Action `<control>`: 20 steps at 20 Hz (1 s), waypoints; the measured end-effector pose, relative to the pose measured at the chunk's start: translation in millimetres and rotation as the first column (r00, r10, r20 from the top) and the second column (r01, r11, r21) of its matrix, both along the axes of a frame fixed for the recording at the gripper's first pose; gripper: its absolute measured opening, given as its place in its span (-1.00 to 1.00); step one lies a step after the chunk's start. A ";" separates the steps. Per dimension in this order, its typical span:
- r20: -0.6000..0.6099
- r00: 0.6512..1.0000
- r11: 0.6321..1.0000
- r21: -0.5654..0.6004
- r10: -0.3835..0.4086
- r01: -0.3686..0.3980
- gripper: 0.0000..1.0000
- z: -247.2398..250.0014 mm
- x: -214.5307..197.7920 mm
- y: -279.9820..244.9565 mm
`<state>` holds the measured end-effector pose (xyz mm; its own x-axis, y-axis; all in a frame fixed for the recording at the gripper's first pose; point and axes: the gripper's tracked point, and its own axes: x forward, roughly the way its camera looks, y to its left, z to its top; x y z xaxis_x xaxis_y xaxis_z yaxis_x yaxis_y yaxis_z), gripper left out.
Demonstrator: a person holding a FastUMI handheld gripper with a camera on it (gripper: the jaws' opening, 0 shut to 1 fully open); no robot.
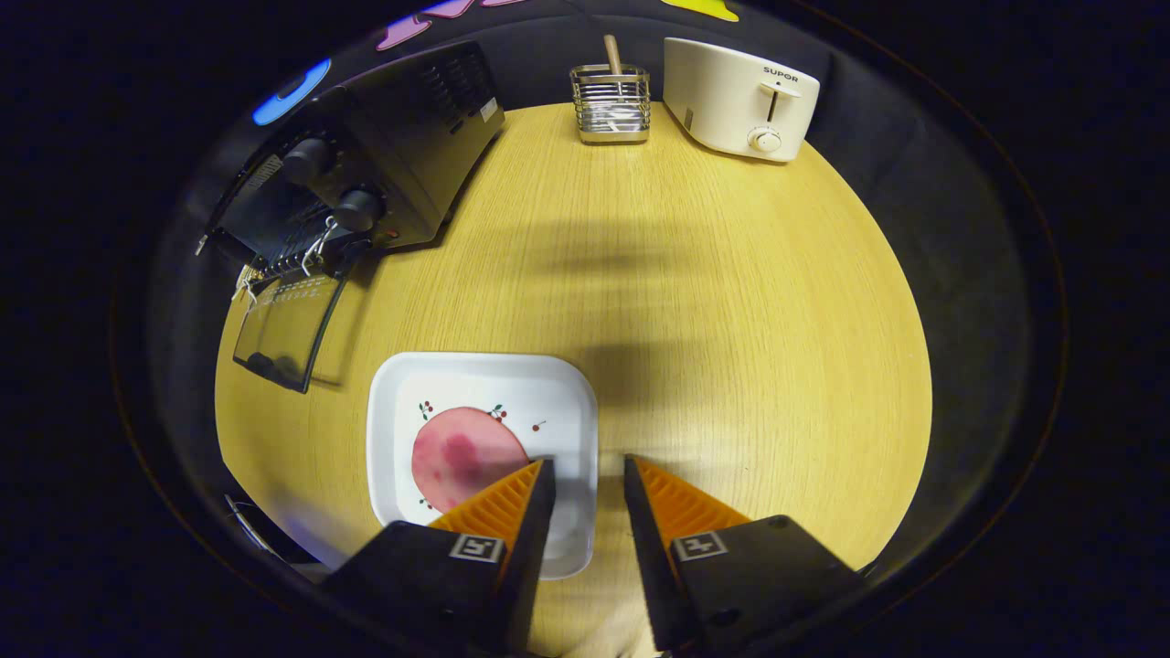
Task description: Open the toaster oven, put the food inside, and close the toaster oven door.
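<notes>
Hand-held gripper (588,466) spread, empty, above white plate (559,384) edge; pink food slice (462,457) on plate. Toaster oven (384,174) door (288,334) lowered onto surface (686,292).

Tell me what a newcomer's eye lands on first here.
The white square plate with a pink round slice of food sits just ahead of the open gripper, whose fingers hold nothing. Beyond it to the left, the black toaster oven stands with its glass door dropped open onto the wooden table.
</notes>
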<state>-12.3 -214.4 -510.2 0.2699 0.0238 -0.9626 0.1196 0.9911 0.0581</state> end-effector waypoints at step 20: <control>-0.075 0.996 0.976 0.211 -0.044 0.060 -0.90 -4.7 2.7 1.8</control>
<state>-9.6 -212.6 -514.9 0.2087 0.2182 -0.9533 0.1818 0.9491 0.2571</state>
